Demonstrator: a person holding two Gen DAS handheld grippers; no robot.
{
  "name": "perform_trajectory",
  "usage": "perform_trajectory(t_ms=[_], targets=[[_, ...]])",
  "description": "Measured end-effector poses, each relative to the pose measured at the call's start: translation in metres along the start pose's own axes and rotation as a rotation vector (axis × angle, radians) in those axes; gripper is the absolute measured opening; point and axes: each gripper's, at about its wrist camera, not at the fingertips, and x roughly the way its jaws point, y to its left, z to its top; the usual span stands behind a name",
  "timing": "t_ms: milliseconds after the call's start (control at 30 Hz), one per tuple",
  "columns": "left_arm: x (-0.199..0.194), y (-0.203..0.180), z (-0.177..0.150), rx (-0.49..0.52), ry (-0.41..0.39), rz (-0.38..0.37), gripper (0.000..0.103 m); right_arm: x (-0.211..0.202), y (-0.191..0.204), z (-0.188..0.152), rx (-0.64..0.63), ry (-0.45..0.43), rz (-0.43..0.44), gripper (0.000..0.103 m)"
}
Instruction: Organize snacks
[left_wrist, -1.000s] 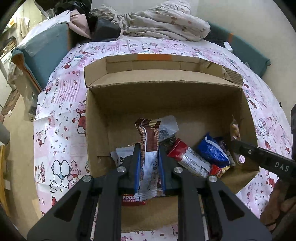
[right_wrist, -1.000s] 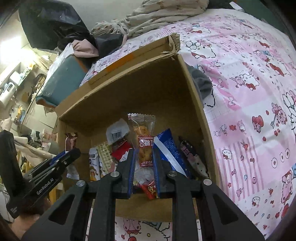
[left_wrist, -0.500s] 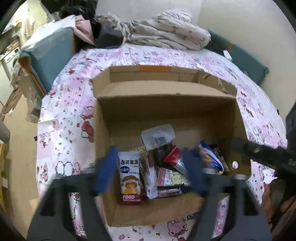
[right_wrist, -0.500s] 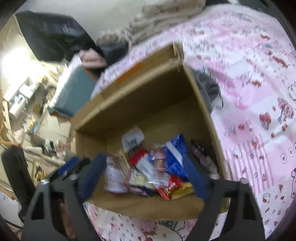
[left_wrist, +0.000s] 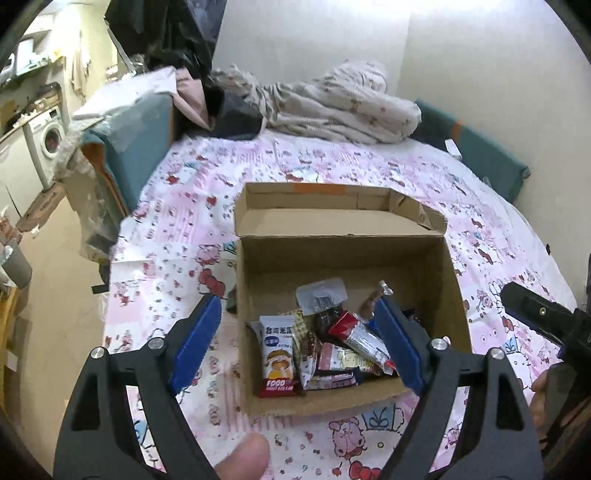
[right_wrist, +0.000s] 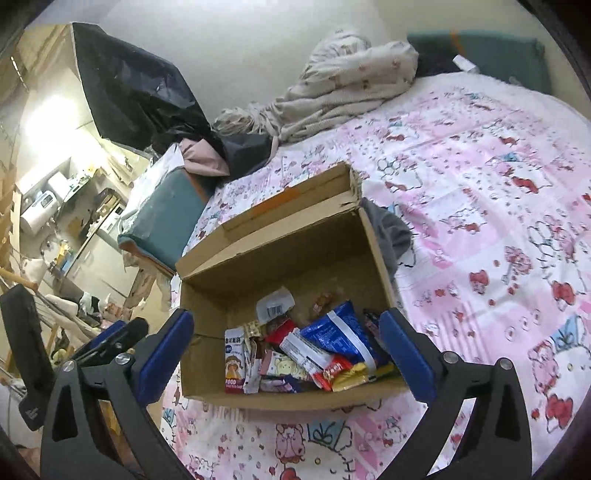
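Partly buried snacks (left_wrist: 325, 350) fill the box (left_wrist: 258, 258) — both tongs (left_wrist: 295, 343) (right_wrist: 284, 354) gape wide, empty.

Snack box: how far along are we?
Done: wrapped snacks, including a blue foil packet and a white-and-red FOOD pouch, lie piled at the near end of the open brown cardboard box on the pink cartoon-print bedsheet. In hand: nothing; left gripper and right gripper both have jaws wide open above the box. Left: no loose snacks visible on the sheet, so probably near finished.
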Motion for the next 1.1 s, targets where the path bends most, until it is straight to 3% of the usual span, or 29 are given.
perform_trajectory(t_ms=[133,200,233,600,767,833,1100], targets=[[-0.018,0.005,-0.010,0.011,-0.010,0.019,0.085,-0.019,0.005,-0.011,-0.014,-0.015,-0.018,0.103],[-0.027,0.009,-0.017,0.015,-0.029,0.056,0.101,-0.026,0.008,-0.019,-0.038,-0.018,-0.041,0.103],[-0.033,0.013,-0.022,0.010,-0.042,0.073,0.103,-0.029,0.010,-0.024,-0.053,-0.016,-0.060,0.103],[-0.072,0.029,-0.070,-0.043,0.001,0.076,0.103,-0.050,0.047,-0.073,-0.205,-0.021,-0.140,0.103],[-0.069,0.022,-0.085,-0.031,0.029,0.059,0.103,-0.045,0.045,-0.088,-0.184,-0.002,-0.209,0.103],[-0.067,0.018,-0.089,0.002,0.029,0.086,0.103,-0.041,0.043,-0.090,-0.183,0.010,-0.237,0.103],[-0.057,0.018,-0.090,-0.025,0.029,0.078,0.103,-0.039,0.045,-0.089,-0.209,-0.003,-0.265,0.103]])
